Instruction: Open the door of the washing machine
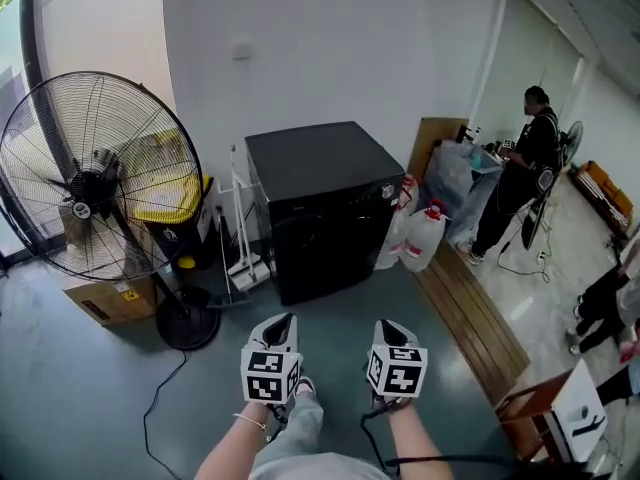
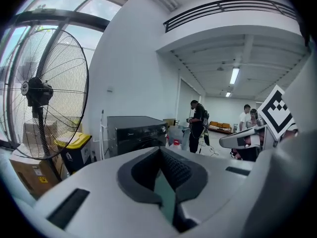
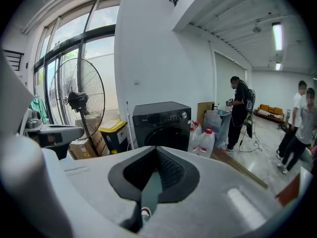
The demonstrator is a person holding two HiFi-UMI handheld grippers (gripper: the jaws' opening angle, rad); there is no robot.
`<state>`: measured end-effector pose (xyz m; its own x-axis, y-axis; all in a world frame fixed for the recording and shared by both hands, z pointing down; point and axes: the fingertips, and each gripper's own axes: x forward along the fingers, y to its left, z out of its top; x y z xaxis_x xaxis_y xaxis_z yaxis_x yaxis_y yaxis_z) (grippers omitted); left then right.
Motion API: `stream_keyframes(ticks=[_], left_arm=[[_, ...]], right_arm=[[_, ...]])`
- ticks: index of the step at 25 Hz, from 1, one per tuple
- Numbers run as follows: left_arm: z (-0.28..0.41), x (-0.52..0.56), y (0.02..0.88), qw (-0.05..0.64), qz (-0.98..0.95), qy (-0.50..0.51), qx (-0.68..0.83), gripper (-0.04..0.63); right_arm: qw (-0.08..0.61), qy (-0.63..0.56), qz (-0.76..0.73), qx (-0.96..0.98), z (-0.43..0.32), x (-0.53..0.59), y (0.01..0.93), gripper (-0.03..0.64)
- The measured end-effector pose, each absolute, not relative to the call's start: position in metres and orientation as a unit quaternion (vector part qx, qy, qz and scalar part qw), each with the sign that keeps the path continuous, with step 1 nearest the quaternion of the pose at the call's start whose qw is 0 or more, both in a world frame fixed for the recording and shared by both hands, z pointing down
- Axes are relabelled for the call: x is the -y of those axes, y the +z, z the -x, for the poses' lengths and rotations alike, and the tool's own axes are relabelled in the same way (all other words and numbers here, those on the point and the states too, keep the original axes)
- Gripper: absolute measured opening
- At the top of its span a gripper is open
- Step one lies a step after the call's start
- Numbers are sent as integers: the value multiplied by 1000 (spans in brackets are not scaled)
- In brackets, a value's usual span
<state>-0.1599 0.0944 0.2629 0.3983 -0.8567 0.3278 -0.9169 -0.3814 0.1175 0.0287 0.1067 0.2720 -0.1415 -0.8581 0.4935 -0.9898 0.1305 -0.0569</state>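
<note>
A black front-loading washing machine (image 1: 322,203) stands against the white wall, and its round door (image 1: 328,251) is closed. Both grippers hover above the grey floor, well short of the machine and pointing toward it. My left gripper (image 1: 283,320) is shut with nothing between its jaws, and so is my right gripper (image 1: 393,326). In the left gripper view the left gripper (image 2: 161,150) sees the washing machine (image 2: 136,130) ahead, slightly to the left. In the right gripper view the right gripper (image 3: 157,150) points straight at the washing machine (image 3: 161,120).
A big pedestal fan (image 1: 90,183) stands at the left, its base (image 1: 187,326) and cable on the floor. A yellow-lidded bin (image 1: 165,196), a cardboard box (image 1: 115,303) and a dustpan set (image 1: 245,258) flank the machine's left side. Water jugs (image 1: 420,238), a wooden board (image 1: 470,318) and a person (image 1: 525,163) are at the right.
</note>
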Motion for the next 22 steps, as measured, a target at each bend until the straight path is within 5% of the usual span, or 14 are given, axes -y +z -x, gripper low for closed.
stream_keyframes(ticks=[22], left_arm=[[150, 133, 268, 153, -823, 109, 536, 5]], right_arm=[[178, 177, -637, 729, -42, 117, 258, 5]])
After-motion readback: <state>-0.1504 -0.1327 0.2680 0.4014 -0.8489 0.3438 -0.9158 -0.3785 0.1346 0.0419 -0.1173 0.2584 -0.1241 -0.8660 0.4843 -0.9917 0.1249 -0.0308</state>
